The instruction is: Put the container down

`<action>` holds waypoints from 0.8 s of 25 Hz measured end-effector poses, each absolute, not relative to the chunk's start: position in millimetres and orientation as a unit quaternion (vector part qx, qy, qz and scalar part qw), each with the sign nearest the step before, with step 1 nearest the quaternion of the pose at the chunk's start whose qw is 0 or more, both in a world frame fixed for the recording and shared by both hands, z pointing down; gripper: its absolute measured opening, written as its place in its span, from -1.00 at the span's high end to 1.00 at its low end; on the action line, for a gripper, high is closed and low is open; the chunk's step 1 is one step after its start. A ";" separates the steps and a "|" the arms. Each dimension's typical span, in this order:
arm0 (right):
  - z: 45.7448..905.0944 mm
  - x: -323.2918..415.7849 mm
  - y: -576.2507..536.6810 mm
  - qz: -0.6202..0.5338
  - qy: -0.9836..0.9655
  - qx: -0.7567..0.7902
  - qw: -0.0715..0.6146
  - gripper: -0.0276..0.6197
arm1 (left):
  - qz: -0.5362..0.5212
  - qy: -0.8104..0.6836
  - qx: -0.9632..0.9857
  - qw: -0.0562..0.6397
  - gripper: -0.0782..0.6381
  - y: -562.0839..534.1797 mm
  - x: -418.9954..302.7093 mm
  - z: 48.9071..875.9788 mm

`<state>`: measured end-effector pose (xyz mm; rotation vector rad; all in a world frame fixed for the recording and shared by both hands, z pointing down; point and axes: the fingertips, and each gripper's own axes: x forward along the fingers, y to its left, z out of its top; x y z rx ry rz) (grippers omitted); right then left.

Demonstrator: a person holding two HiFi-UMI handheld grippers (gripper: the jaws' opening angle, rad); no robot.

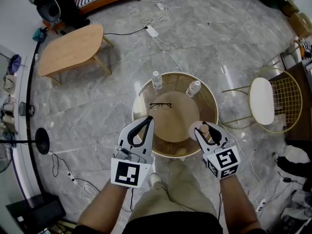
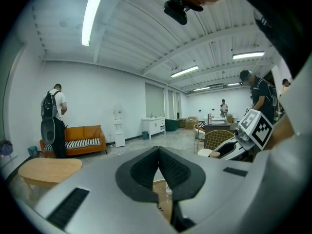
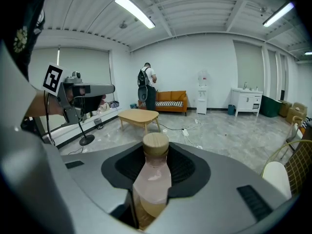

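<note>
Right gripper (image 3: 157, 156) clamps the container (image 3: 152, 182); head view shows just its top.

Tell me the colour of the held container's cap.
Light tan, wood-like cap on the container; the right gripper view shows it best.

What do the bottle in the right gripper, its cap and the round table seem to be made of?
Bottle: clear and glossy, glass or plastic; pale contents show through, and I cannot tell which material it is.
Cap: light wood or cork by its tan, matte look.
Table top: brown and wood-like, with a soft sheen.
Rim: thin gold bars, probably metal wire.
</note>
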<state>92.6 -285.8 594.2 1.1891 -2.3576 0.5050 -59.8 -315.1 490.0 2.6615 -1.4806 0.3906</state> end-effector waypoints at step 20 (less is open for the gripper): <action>688.1 96.2 -289.3 0.202 -0.844 0.420 0.266 0.45 | 0.144 -0.478 0.865 0.048 0.74 -320.4 -50.2 547.3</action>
